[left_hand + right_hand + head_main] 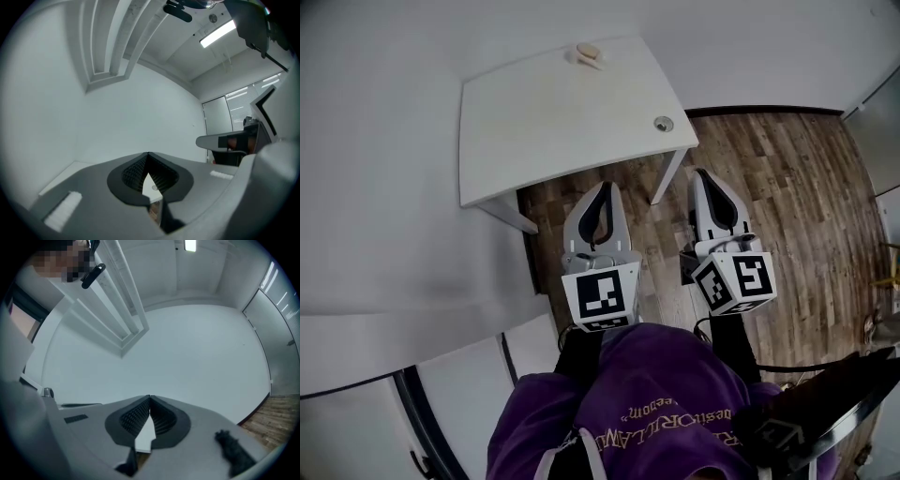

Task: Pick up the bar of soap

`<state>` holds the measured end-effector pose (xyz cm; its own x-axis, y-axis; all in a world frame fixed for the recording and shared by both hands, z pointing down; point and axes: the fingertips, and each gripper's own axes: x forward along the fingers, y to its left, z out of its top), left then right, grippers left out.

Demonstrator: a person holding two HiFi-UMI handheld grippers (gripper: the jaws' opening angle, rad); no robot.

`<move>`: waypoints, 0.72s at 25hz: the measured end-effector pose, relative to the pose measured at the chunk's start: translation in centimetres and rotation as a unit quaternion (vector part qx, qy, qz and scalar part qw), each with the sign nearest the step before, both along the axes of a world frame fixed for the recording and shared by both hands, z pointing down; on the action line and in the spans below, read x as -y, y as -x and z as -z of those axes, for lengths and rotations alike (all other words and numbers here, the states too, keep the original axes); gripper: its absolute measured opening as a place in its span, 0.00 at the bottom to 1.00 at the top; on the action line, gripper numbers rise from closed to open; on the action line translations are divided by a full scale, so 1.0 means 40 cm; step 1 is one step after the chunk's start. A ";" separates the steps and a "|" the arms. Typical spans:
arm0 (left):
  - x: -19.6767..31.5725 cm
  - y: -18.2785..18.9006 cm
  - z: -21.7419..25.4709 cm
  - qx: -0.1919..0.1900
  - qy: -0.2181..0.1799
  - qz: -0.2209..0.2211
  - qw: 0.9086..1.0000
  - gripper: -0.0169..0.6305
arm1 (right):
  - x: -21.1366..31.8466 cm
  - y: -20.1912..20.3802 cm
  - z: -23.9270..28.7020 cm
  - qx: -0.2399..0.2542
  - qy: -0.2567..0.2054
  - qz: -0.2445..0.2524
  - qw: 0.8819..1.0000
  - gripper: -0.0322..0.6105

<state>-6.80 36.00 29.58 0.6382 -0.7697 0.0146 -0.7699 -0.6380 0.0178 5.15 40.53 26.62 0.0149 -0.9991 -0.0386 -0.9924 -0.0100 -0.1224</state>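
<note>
The bar of soap (588, 53), pale beige, lies at the far edge of a small white table (544, 131). Both grippers hang short of the table's near edge, over the wooden floor, pointing toward the table. My left gripper (602, 187) is shut with nothing in it, its tips just below the table's front edge. To its right, my right gripper (701, 173) is also shut and empty, next to the table's right front leg. Both gripper views look upward at white wall and ceiling; the left gripper (148, 153) and right gripper (150, 397) show their ribbed pads meeting. The soap is in neither gripper view.
A small round metal thing (663, 123) sits near the table's right front corner. White walls (375, 187) stand behind and left of the table. Wooden floor (787, 187) spreads to the right. A black frame (825, 412) juts in at lower right.
</note>
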 end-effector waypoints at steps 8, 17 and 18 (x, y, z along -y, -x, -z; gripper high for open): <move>0.217 -0.035 0.012 -0.008 -0.001 0.005 1.000 0.03 | 0.216 -0.042 0.016 -0.013 -0.003 0.004 1.000 0.06; 0.399 -0.055 -0.024 -0.007 0.022 0.005 1.000 0.03 | 0.402 -0.048 -0.024 -0.016 0.020 0.019 1.000 0.06; 0.412 -0.058 -0.033 -0.006 0.026 0.006 1.000 0.03 | 0.415 -0.046 -0.030 -0.018 0.021 0.023 0.999 0.06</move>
